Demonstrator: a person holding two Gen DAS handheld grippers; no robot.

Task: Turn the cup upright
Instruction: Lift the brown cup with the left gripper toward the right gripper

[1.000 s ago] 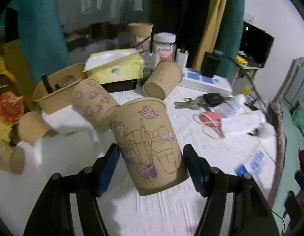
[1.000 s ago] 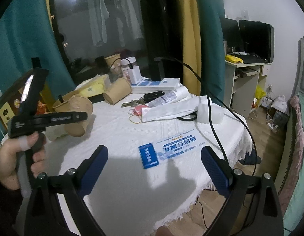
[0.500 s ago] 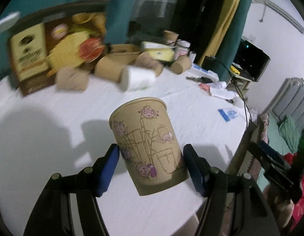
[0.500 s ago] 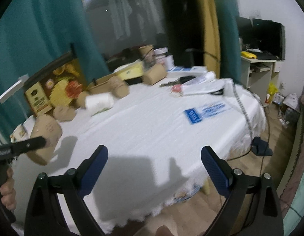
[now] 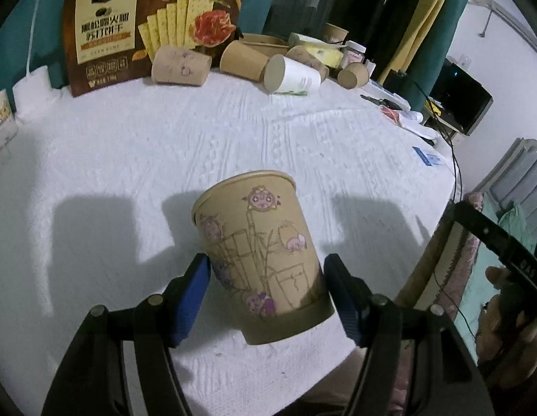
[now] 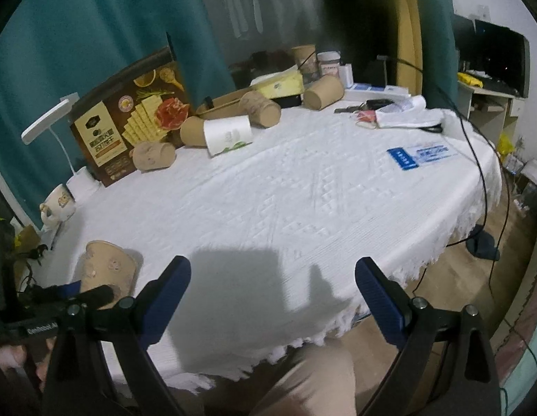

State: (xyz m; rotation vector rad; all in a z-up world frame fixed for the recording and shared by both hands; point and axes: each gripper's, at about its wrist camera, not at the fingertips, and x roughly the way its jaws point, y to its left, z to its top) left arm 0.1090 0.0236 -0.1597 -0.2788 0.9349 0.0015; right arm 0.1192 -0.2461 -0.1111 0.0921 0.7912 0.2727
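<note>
Gripping cup (image 5: 258,253) in left hand-held gripper (image 5: 266,294), now over bare tablecloth (image 5: 129,145) | right hand-held gripper (image 6: 272,298) gapes empty

- Cracker box (image 5: 143,24) upright, far left on the tablecloth (image 5: 164,145).
- Paper cups lie sideways before it; a white cup (image 5: 292,76) among them.
- Mug (image 6: 58,204) at left edge.
- Blue card (image 6: 421,154) far right.

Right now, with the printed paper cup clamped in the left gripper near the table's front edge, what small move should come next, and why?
Probably lower it and let go. The left gripper holds the printed cup about upright, mouth up, its base at or just above the white tablecloth. Whether it already touches is unclear, so ease down before opening.
</note>
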